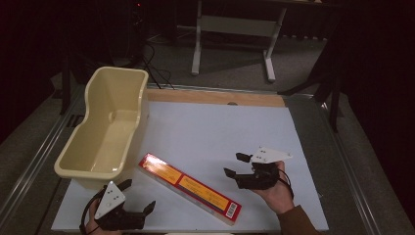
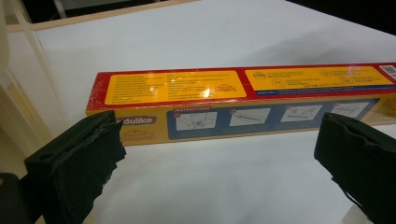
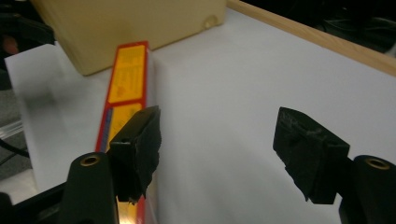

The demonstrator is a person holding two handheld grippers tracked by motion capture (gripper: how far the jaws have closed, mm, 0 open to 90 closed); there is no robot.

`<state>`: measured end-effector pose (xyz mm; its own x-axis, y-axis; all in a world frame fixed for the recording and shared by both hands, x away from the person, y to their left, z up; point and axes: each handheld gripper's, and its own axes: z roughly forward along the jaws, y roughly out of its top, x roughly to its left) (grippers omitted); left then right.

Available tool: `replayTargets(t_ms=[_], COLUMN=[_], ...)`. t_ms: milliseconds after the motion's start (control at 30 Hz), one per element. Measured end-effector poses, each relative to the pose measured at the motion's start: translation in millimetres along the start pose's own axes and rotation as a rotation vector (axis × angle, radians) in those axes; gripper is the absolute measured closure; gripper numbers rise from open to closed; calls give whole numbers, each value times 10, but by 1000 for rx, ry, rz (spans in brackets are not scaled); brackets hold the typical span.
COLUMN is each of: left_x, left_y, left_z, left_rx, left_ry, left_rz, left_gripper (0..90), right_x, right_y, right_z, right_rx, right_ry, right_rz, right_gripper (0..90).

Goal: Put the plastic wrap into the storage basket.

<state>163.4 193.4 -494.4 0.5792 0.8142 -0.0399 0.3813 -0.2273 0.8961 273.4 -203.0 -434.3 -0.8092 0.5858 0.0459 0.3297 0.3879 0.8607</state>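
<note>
Long flat cardboard box (image 1: pixel 191 188), red edges, glossy yellow label panels, lying diagonally on white desk (image 1: pixel 220 132), near front edge, between both grippers. Left gripper (image 1: pixel 137 198) just beside box's near end, jaws wide, nothing held. Right gripper (image 1: pixel 235 164) nearby, jaws apart, empty. Cream plastic tub (image 1: pixel 105 127), smooth, rounded rim, at left. Wooden strip at desk's far edge; dark room behind.

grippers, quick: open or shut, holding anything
left gripper: open, holding nothing, box lies ahead of it
right gripper: open, holding nothing
</note>
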Motion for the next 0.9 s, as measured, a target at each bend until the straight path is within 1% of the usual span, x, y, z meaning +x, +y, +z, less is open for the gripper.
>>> replayTargets(t_ms=[167,200,233,333,367,467,500,600,633,700,767,900], left_x=[3,6,9,11,10,9,6,9,9,10,8,8], left_y=[-1,-1,-3,-4,-3,-3,-4,-4,-4,-4,-3,0], left_z=[-12,-14,-17,-19,-21,-20,-20,-24,-24,-25,-24,-24], left_rx=[-1,0,1,1,0,0,0,-2,-2,-3,-4,-9], left_ry=[2,2,2,3,4,4,3,4,4,3,2,3], left_rz=[1,2,0,-2,-1,0,-1,-3,-3,-4,-3,-2], left_gripper=[6,6,6,6,6,6,6,6,6,6,6,6], right_x=[96,96,136,171,221,257,302,356,356,387,433,505], right_y=[144,144,198,238,292,336,390,451,451,487,532,585], right_z=[102,102,151,192,248,290,346,421,421,475,562,673], right_rx=[12,12,21,27,40,50,66,83,83,96,121,145], right_ry=[27,27,36,43,55,63,72,81,81,85,96,114], right_rz=[-32,-32,-37,-49,-63,-79,-93,-112,-112,-122,-131,-145], right_gripper=[308,308,304,302,301,300,295,295,295,295,294,293])
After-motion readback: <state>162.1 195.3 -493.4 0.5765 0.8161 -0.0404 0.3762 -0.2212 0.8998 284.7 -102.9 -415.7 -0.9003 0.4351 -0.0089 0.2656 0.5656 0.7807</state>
